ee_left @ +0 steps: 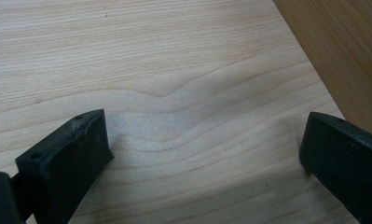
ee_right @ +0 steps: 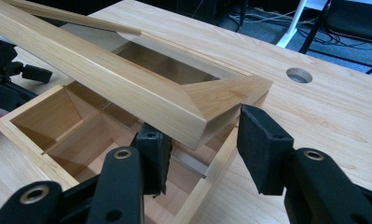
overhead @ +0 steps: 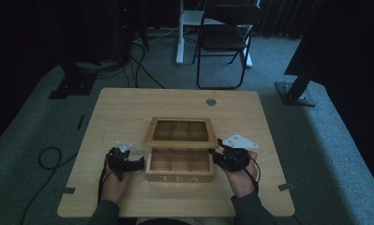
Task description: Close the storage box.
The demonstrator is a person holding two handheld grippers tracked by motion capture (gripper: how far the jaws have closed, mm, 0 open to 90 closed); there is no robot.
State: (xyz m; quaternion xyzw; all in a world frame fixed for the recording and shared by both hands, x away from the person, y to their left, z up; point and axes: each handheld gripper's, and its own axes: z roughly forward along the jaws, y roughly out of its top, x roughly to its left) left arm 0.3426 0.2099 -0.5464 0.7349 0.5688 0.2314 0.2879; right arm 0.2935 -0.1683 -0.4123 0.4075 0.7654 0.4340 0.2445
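Lid (ee_right: 127, 88) of tea box (overhead: 180, 166), mid-table, is sitting half-raised while right gripper (ee_right: 200, 140) is straddling its corner, jaws parted, left gripper (ee_left: 202, 154) idling open beside the box; next, probably, a clamp-and-swing.

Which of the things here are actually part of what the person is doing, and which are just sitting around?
In the job:
- tea box, open, compartments empty
- its lid, raised; a corner lies between the right gripper jaws
- left gripper, jaws apart, over bare table beside the box

Just around:
- folding chair
- cables on the floor
- round hole in the tabletop
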